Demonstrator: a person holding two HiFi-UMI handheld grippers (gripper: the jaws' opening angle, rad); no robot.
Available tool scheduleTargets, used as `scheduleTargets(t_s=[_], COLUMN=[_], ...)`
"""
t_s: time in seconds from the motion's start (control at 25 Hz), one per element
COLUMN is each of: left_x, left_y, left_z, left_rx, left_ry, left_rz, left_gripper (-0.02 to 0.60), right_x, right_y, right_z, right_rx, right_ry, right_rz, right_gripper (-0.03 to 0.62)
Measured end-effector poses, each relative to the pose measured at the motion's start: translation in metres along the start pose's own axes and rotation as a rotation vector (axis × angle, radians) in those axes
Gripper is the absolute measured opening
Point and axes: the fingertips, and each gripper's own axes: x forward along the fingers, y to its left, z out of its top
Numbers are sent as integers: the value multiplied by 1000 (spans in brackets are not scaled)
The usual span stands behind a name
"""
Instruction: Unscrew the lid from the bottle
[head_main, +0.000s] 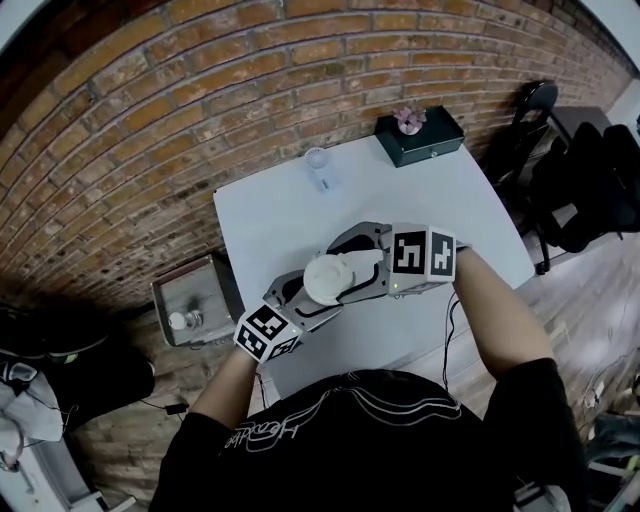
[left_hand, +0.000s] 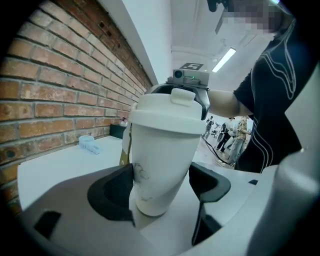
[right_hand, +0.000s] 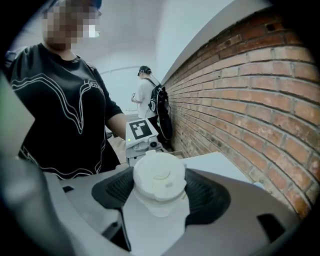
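A white bottle (left_hand: 159, 160) with a white flip-top lid (left_hand: 167, 114) is held up over the white table (head_main: 260, 220). My left gripper (left_hand: 161, 186) is shut on the bottle's lower body, with a black pad against each side. My right gripper (right_hand: 159, 189) comes from the opposite side and is shut on the lid (right_hand: 159, 179), its ribbed pads pressing on the lid's rim. In the head view the lid (head_main: 328, 277) shows from above between the left gripper (head_main: 308, 292) and the right gripper (head_main: 352, 266). The lid sits on the bottle.
A dark green box (head_main: 420, 138) with a pink flower stands at the table's far right corner. A small pale blue object (head_main: 320, 170) lies near the far edge by the brick wall. A grey box (head_main: 192, 300) sits on the floor to the left, and a chair (head_main: 535, 110) to the right.
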Motion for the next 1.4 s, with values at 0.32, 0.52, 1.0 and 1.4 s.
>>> scheduleTargets(t_s=[0.32,0.52,1.0,1.4], left_x=[4,4,5,6], left_y=[1,2,1,1], left_z=[0,0,2,-1], left_rx=[-11,-11,-17,-3], left_ry=[8,18,-11,0], left_rz=[11,15,16,12], left_gripper=[364,364,364,362], right_x=[-2,-13,-18,-6], right_y=[-5,-15,-16,-16], right_z=[-4,9,14,5], right_rx=[101,239,561,599], right_ry=[12,-105,-281,-233], right_rz=[-81,-327,-841,-1040], right_gripper=[327,402,414,431])
